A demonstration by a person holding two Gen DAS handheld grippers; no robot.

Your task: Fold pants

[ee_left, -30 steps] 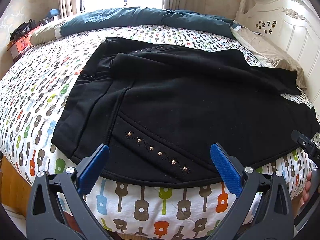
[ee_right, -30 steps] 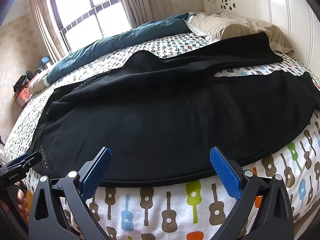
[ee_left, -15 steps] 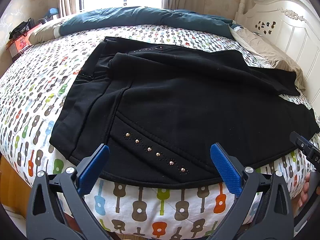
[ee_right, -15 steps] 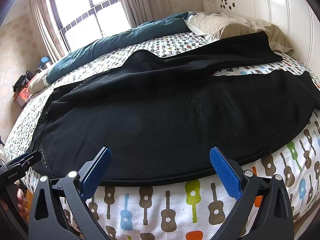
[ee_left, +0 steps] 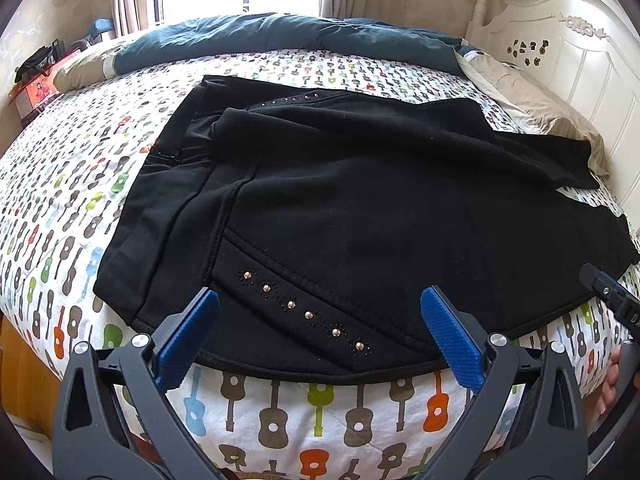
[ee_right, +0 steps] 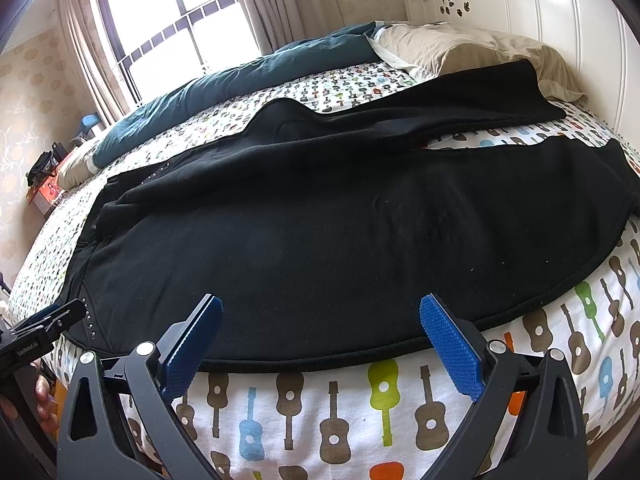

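Observation:
Black pants lie spread across the bed, waistband to the left, legs running right toward the headboard. A row of studs marks the near hip. My left gripper is open and empty, hovering just above the near edge of the pants at the hip. My right gripper is open and empty, at the near edge of the front leg. The far leg lies partly apart, toward the pillow. Each gripper shows at the edge of the other's view.
The bed has a white sheet with coloured guitars. A dark teal duvet and a beige pillow lie at the far side. A white headboard stands on the right. A window is behind.
Both grippers have edged slightly toward the pants' near edge. Jaws stay open; the pants have not moved.

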